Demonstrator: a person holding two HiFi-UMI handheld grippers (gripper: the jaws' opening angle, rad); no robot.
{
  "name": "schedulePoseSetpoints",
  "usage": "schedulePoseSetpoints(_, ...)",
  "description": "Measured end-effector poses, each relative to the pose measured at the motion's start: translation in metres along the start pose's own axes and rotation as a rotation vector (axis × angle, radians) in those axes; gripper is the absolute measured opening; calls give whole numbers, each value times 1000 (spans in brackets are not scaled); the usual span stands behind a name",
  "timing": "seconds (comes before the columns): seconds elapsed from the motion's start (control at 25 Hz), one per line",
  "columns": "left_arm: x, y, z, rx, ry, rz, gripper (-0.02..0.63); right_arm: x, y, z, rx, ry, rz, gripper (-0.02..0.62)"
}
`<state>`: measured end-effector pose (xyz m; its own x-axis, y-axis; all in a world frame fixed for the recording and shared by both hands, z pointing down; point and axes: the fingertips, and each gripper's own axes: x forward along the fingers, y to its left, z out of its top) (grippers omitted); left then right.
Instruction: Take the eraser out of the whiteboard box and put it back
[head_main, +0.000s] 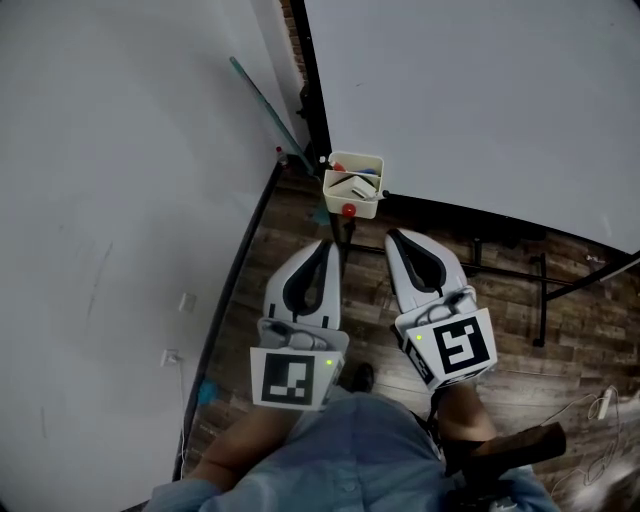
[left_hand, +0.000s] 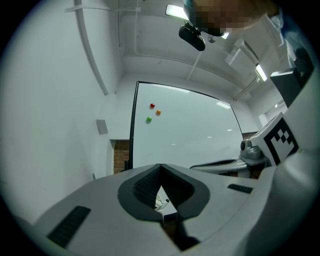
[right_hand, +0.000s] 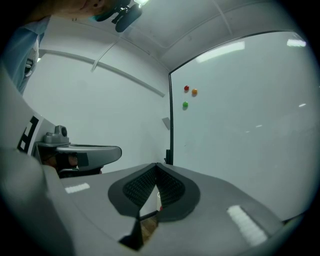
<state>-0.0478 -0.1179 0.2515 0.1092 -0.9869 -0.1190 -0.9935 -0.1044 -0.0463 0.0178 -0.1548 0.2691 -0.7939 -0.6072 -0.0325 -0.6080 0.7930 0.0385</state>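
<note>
A small white box (head_main: 354, 197) hangs at the whiteboard's lower left corner, a red dot on its front. It holds several items, among them a pale slab that may be the eraser (head_main: 351, 187); I cannot tell for sure. My left gripper (head_main: 326, 243) and right gripper (head_main: 391, 235) sit side by side just short of the box, both pointing at it, both shut with nothing between the pads. In the left gripper view the jaw tips (left_hand: 160, 165) meet, and a bit of the box (left_hand: 161, 202) shows through the gap below them. The right gripper (right_hand: 156, 164) looks the same.
The whiteboard (head_main: 480, 100) stands on a black frame with feet (head_main: 540, 300) on the wood floor. A white wall (head_main: 110, 200) runs along the left, with a thin rod (head_main: 262, 102) leaning there. Three coloured magnets (left_hand: 152, 106) stick high on the board. Cables and a plug strip (head_main: 600, 404) lie at lower right.
</note>
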Motion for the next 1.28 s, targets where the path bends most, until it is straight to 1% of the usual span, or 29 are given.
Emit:
schedulePoseSetpoints(0.24, 17, 17, -4, -13, -16, 5, 3, 24, -6, -1, -28, 14, 3, 2)
schedulePoseSetpoints(0.4, 35, 35, -10, -38, -15, 6, 3, 46, -10, -6, -48, 26, 16, 2)
schedulePoseSetpoints(0.56, 54, 52, -16, -49, -17, -4, 3, 69, -16, -11, -77, 74, 23, 3)
schedulePoseSetpoints(0.84, 87, 79, -34, -91, 7, -19, 3, 105, -30, -26, -87, 125, 37, 18)
schedulePoseSetpoints(1.08, 112, 93, -51, -120, 32, -36, 3, 129, -34, -45, -102, 187, 83, 66)
schedulePoseSetpoints(1.28, 130, 102, -66, -144, 55, -42, 3, 146, -32, -65, -147, 252, 158, 138)
